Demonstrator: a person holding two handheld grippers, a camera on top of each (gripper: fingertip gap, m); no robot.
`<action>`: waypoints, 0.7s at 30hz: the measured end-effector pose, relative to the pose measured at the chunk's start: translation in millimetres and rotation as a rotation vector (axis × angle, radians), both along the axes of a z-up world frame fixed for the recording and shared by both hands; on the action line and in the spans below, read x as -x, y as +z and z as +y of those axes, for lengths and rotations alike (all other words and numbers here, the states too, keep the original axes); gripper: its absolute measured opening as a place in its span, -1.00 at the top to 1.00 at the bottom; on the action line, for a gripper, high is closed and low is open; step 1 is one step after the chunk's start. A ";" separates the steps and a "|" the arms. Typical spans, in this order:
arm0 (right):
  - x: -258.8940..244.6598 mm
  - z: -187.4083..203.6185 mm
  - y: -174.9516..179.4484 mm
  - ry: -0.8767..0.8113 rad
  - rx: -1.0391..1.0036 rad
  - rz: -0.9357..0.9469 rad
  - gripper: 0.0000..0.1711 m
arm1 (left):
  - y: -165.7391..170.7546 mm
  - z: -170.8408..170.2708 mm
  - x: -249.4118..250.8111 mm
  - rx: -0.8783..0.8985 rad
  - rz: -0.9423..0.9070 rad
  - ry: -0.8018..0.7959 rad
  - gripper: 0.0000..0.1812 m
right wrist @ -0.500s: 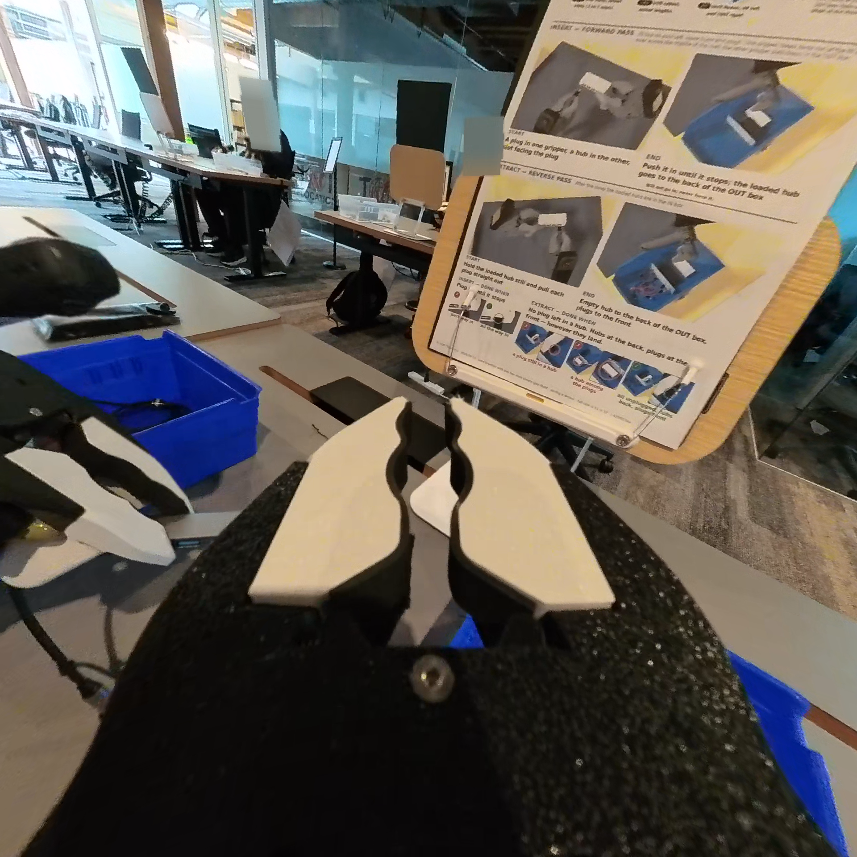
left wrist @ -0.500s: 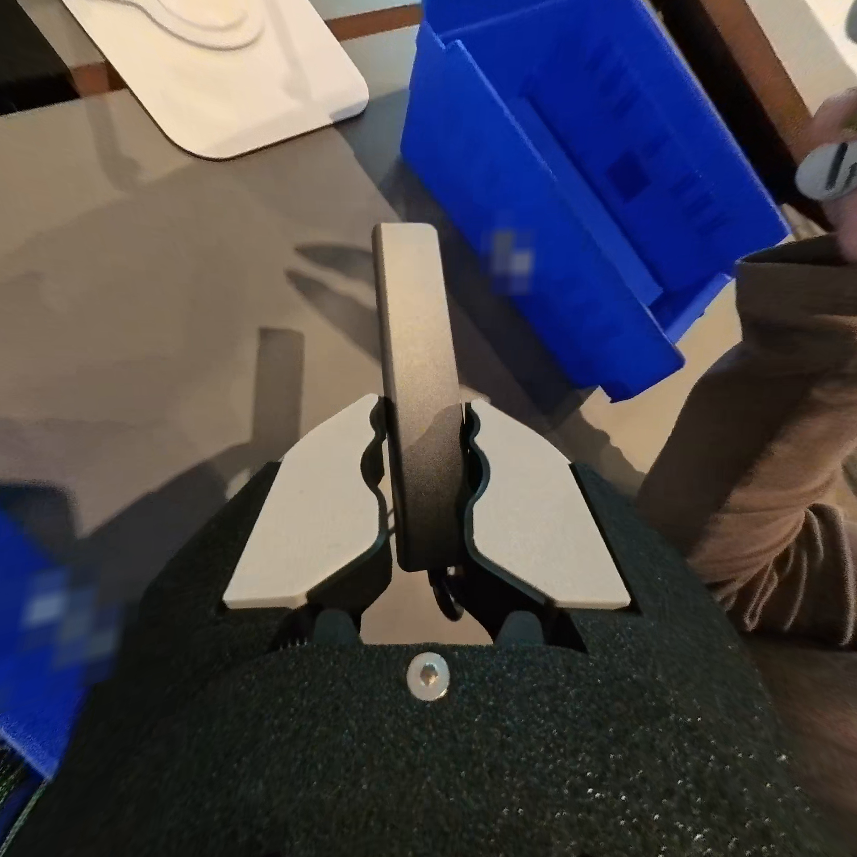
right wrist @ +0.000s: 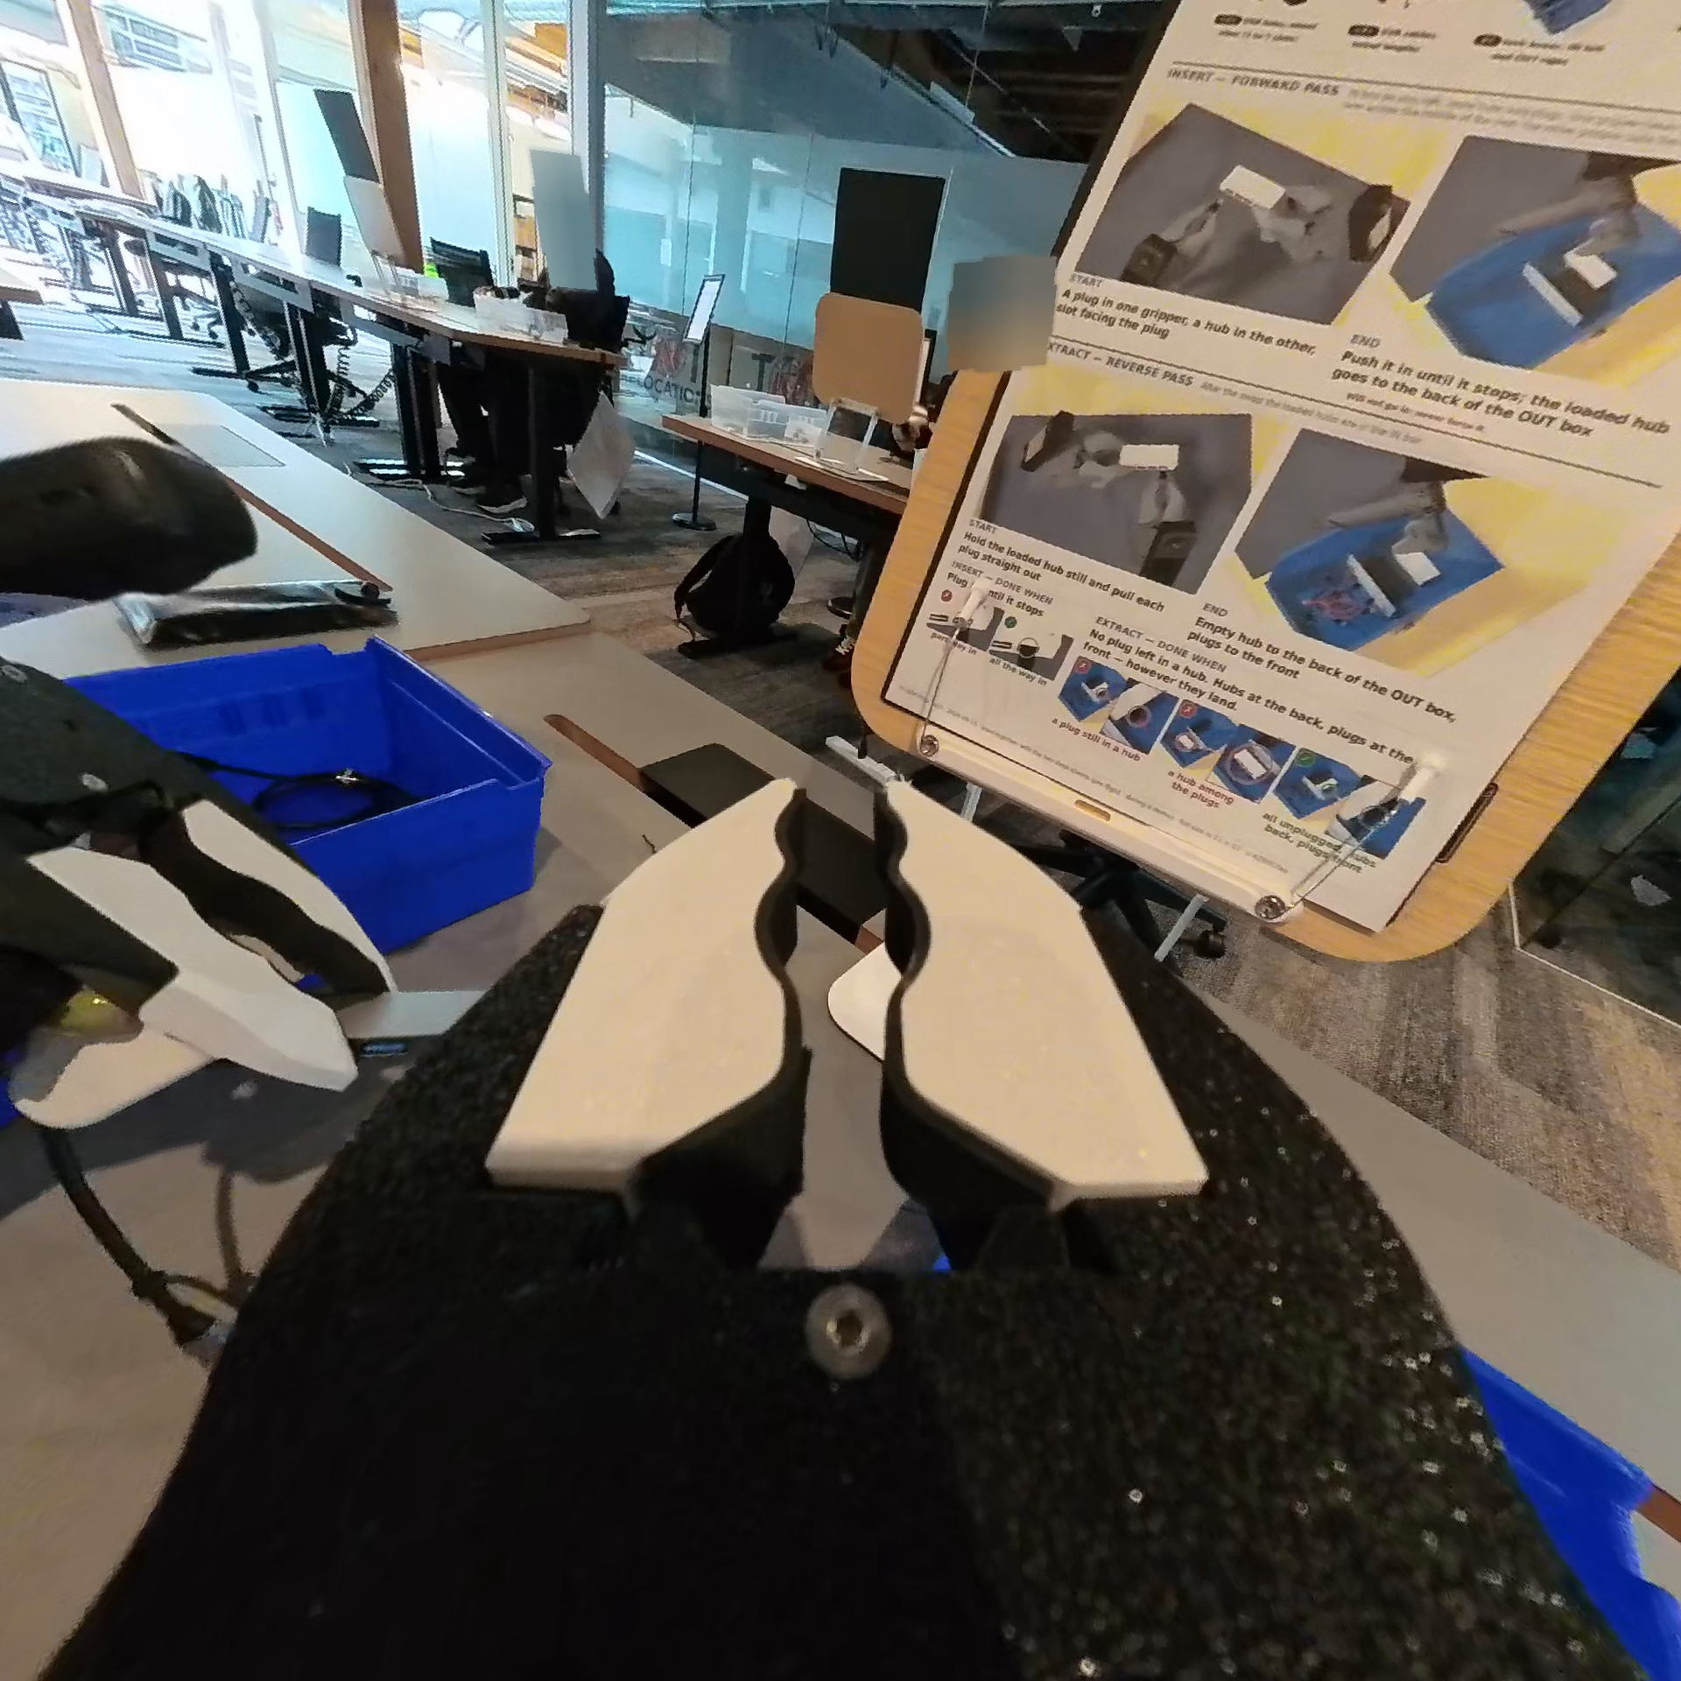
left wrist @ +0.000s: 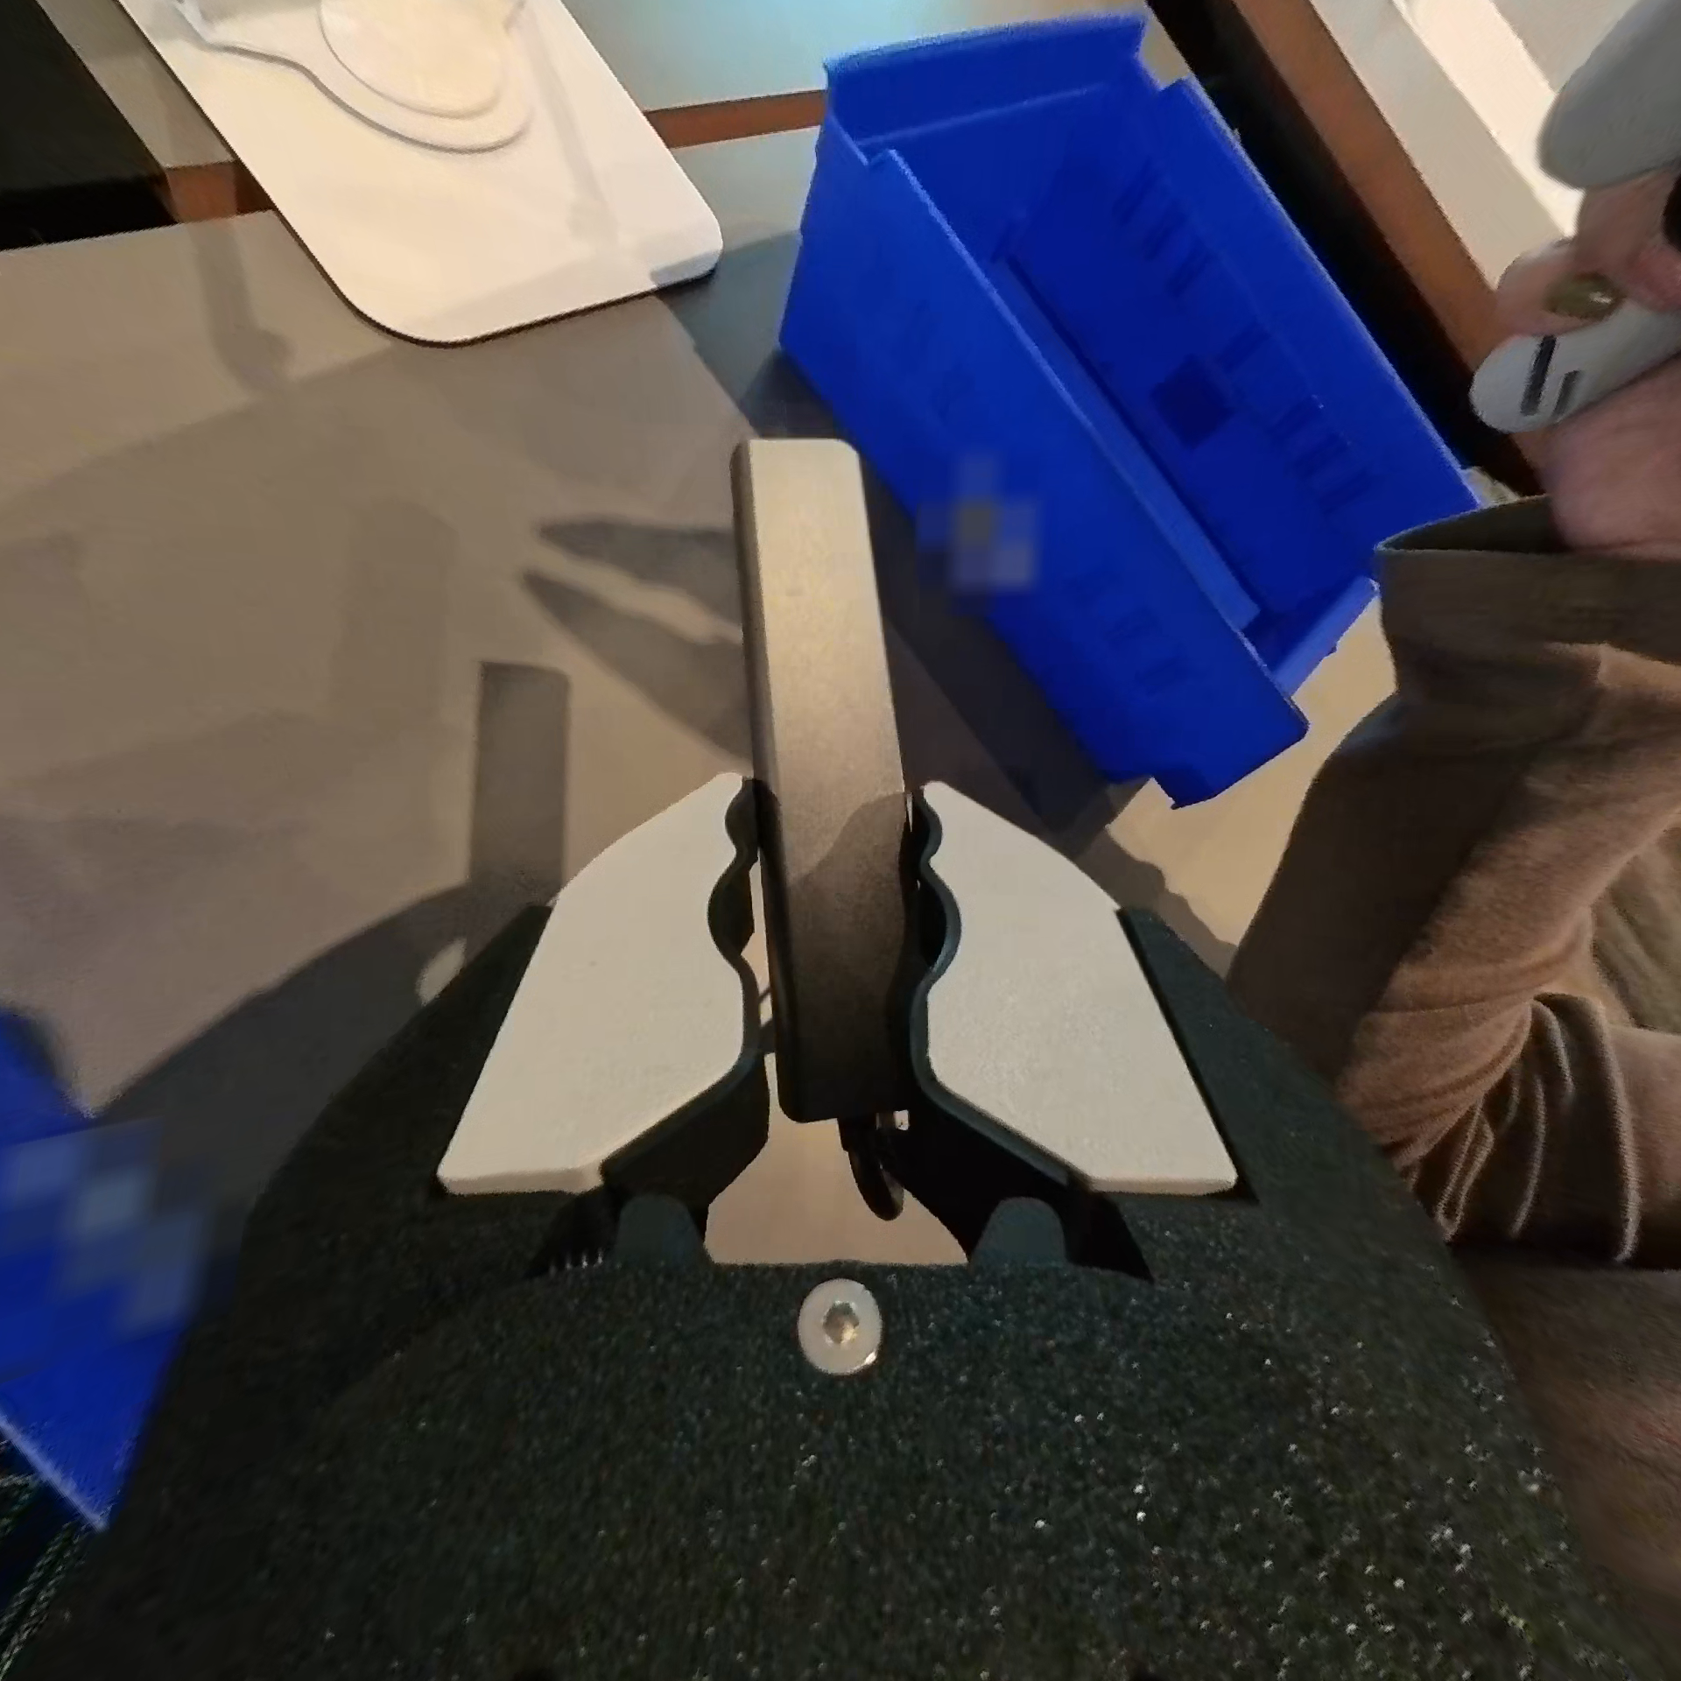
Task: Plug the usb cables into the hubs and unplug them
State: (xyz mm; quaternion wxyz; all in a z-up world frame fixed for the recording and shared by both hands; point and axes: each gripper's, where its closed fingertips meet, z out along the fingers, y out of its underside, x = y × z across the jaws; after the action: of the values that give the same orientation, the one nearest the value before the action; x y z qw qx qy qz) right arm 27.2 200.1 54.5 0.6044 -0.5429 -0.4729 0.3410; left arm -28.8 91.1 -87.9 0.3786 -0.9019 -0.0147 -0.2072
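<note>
hub clamped between left tongs (poking forward); right tongs slightly apart, empty.

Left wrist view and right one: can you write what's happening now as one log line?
left claw: shut on slim dark grey metal hub | right claw: open, holds nothing | open blue plastic bin: beyond hub, on grey table

Open office: long desks, glass partitions, grey carpet, bright windows.

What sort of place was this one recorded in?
Most likely an open-plan office: long rows of desks with chairs, glass partition walls, and carpeted floor around the work table.
</note>
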 end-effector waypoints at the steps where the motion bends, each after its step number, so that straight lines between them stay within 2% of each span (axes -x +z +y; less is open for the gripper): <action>1: 0.0 -0.1 0.0 0.000 0.000 0.000 0.85 | -2.5 0.3 0.3 0.009 0.001 0.002 0.65; 21: 4.9 -4.1 -1.6 0.023 -0.014 -0.016 0.84 | -22.1 17.8 9.0 0.025 -0.009 0.060 0.65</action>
State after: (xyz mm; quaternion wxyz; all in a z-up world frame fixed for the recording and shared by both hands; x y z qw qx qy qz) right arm 22.4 196.0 53.0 0.6005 -0.5359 -0.4863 0.3402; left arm -37.9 108.9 -110.0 0.3732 -0.9048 -0.0462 -0.1996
